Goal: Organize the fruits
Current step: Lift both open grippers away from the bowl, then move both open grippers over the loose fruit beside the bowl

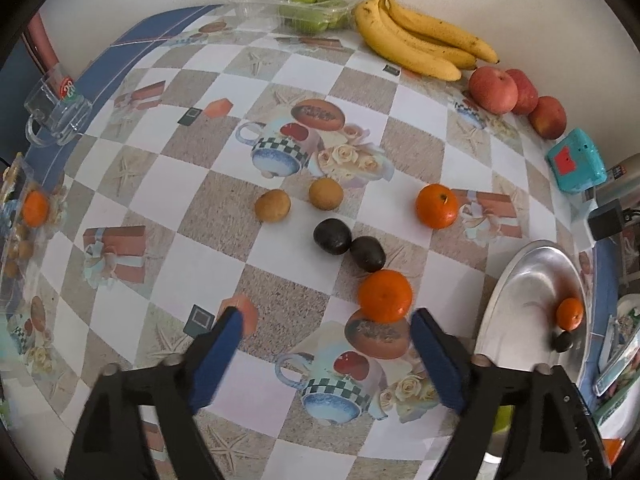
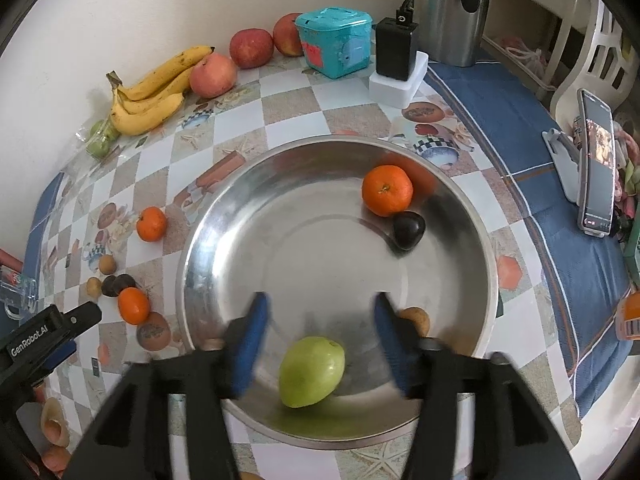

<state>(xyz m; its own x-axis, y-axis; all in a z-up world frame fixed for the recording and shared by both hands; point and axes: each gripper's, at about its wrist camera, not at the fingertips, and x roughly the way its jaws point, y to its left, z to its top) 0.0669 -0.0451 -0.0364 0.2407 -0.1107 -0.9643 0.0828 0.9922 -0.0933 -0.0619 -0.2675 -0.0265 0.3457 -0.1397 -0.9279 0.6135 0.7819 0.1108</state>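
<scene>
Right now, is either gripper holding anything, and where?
Nothing held. The left gripper is open over the table; the right gripper is open above the green fruit.

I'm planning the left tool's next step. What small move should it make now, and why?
Probably ease the left tool forward and down around the nearest orange. Its jaws stand wide open with nothing between them, the orange sits on the tablecloth just beyond its tips, and the metal bowl already holds fruit.

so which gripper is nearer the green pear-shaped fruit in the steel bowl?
Right. The right gripper is open above the green pear-shaped fruit, which lies loose in the steel bowl. The left gripper hangs open outside it, by an orange tangerine.
</scene>
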